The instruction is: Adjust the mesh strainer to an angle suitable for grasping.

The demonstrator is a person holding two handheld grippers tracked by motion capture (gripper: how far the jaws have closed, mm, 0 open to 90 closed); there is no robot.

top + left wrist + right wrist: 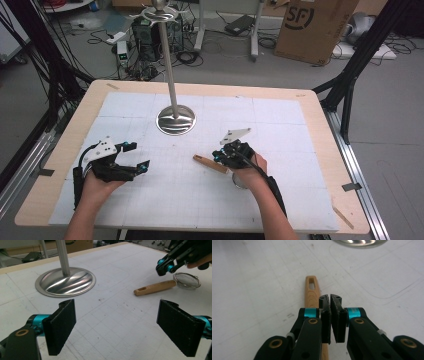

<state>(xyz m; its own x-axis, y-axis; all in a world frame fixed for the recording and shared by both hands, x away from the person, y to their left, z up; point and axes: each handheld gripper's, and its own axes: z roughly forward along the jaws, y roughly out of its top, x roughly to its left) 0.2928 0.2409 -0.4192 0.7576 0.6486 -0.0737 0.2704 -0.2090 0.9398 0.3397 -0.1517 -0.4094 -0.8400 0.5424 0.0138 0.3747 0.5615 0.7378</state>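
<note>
A small strainer lies on the white mat point(150, 200), its wooden handle point(210, 163) point(155, 287) point(312, 290) pointing left and its wire mesh bowl point(187, 280) to the right. My right gripper point(217, 157) point(330, 298) hovers just over the handle, jaws shut together with nothing between them; the handle runs underneath them. In the left gripper view that same gripper point(163, 267) hangs above the strainer. My left gripper point(138, 155) point(117, 322) rests at the table's left, jaws wide open and empty, aimed toward the strainer.
A tall metal stand rises from a round shiny base point(176, 120) point(65, 281) point(359, 242) at the mat's far middle, with hooks at its top point(159, 12). Beyond the table are a cardboard box point(315, 25), cables and a computer case point(145, 37).
</note>
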